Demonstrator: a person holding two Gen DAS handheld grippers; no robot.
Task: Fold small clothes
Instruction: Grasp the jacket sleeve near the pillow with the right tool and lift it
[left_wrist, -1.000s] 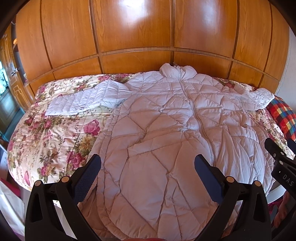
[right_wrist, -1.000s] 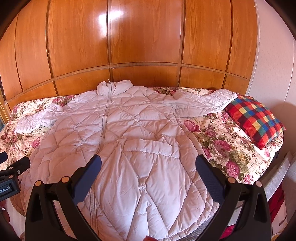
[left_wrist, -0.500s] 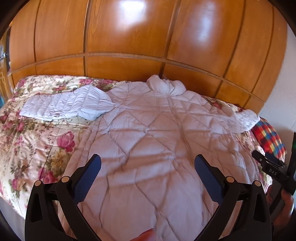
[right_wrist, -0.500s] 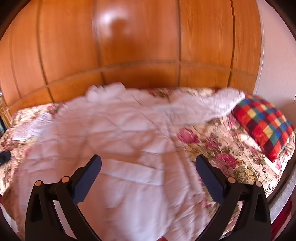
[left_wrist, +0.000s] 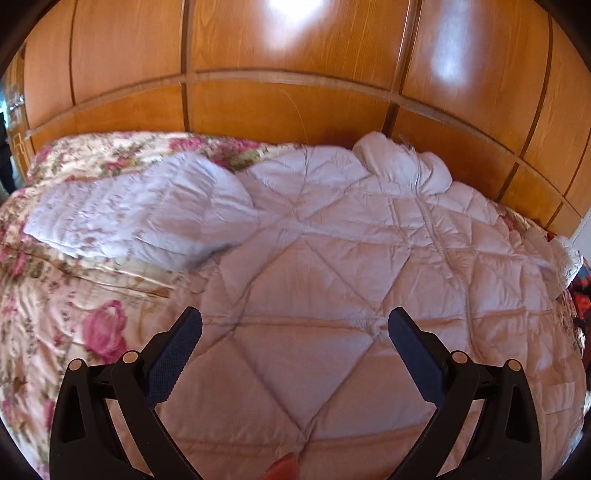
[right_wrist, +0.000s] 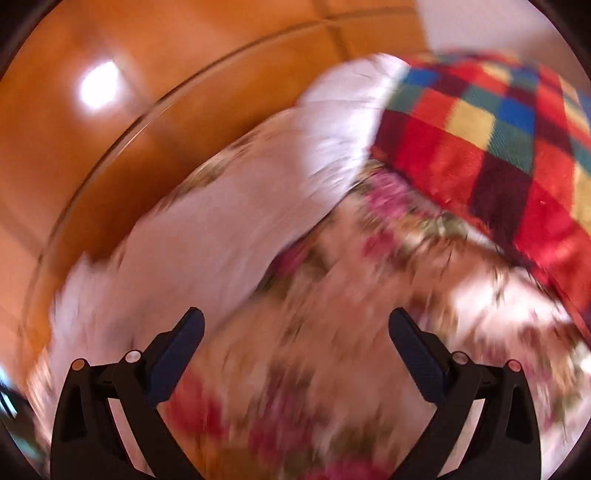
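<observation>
Jacket (left_wrist: 332, 266) flat on bed (left_wrist: 55, 314), not folded yet. Left gripper (left_wrist: 294, 325) wide, empty. Right gripper (right_wrist: 295, 325) wide, empty, near sleeve (right_wrist: 258, 177); pic blurry, so could miss sleeve, grab bed cover.

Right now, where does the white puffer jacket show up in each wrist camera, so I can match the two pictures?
Left wrist: the white puffer jacket fills the centre and right, one sleeve reaching left over the floral bedspread.
Right wrist: only a blurred sleeve of it, upper left to centre, ending beside the checked pillow.
Shared landmark: the wooden panel wall behind the bed.
</observation>
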